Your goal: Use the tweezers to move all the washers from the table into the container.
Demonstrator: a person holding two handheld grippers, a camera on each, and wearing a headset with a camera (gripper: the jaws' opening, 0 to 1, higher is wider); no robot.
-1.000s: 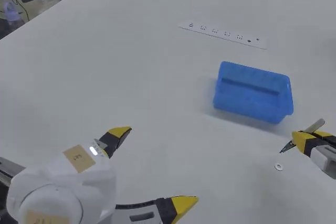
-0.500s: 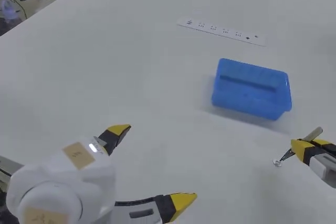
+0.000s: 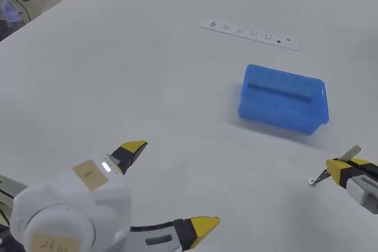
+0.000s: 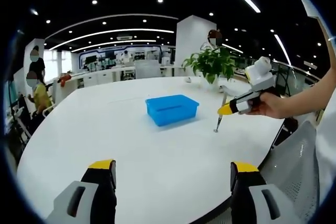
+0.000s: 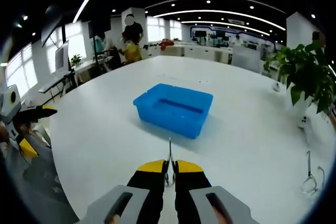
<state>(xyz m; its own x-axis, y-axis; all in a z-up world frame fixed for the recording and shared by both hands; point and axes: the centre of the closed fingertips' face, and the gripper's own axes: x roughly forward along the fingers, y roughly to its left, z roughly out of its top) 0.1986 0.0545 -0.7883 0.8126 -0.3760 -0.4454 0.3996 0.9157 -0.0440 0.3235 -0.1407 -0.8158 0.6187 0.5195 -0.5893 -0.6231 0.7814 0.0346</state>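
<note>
The blue open container [image 3: 283, 98] stands right of the table's middle, seen too in the left gripper view [image 4: 172, 109] and the right gripper view [image 5: 174, 107]. At the right edge my right gripper [image 3: 335, 168] is shut on thin metal tweezers [image 3: 321, 176], their tips pointing down-left onto a small washer [image 3: 311, 182] on the table. Whether the tips pinch the washer is too small to tell. In its own view the right gripper [image 5: 169, 165] clamps the tweezers [image 5: 169, 148]. My left gripper [image 3: 168, 187] hovers open and holds nothing at the bottom left, jaws wide [image 4: 172, 169].
A white power strip [image 3: 248, 33] lies beyond the container. A metal tool [image 5: 310, 174] lies on the table to the right in the right gripper view, near a potted plant [image 5: 304, 82]. People stand far behind the table. A hand holds the right gripper [image 4: 239, 106].
The right gripper has moved down and left, bringing the tweezer tips from apart from the washer onto it. The left gripper has stayed open in place.
</note>
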